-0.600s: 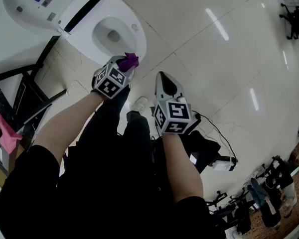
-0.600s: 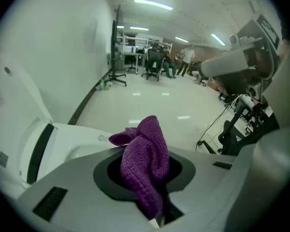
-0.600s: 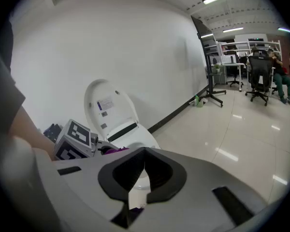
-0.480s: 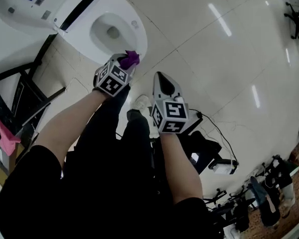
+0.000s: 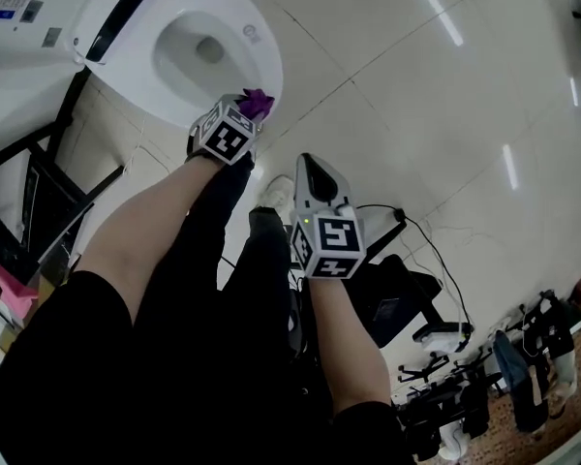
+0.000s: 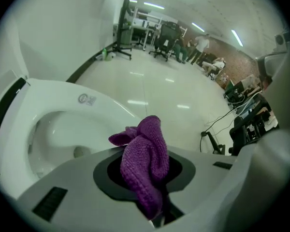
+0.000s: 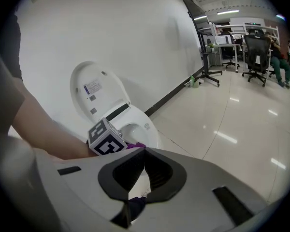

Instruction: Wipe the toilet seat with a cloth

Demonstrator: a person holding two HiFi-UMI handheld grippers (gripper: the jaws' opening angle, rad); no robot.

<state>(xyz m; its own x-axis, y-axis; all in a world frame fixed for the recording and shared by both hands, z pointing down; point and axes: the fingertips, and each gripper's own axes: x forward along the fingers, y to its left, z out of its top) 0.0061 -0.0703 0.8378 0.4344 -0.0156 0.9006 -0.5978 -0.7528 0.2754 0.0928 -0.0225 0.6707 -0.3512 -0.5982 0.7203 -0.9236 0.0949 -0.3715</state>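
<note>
We are keeping the left gripper [image 5: 247,114] at the front of the toilet, as half a second ago, while our head is tipping forward and the bowl [image 5: 198,46] is sliding up and left in the head view; the purple cloth [image 5: 258,101] is staying bunched at the front edge of the seat [image 5: 269,61], so we are judging the wipe to be barely started, with most of the ring untouched; whether the cloth is actually pressing on the seat we cannot tell. The left jaws are clamping the cloth [image 6: 145,163], which is sticking up past their tips toward the seat [image 6: 63,93]; the left forearm [image 5: 140,235] is reaching out long and straight. The right gripper [image 5: 310,166] is hanging back nearer our body than before, over the floor [image 5: 445,114], pointing at the toilet; its jaws are pressed together on nothing, idle.
</note>
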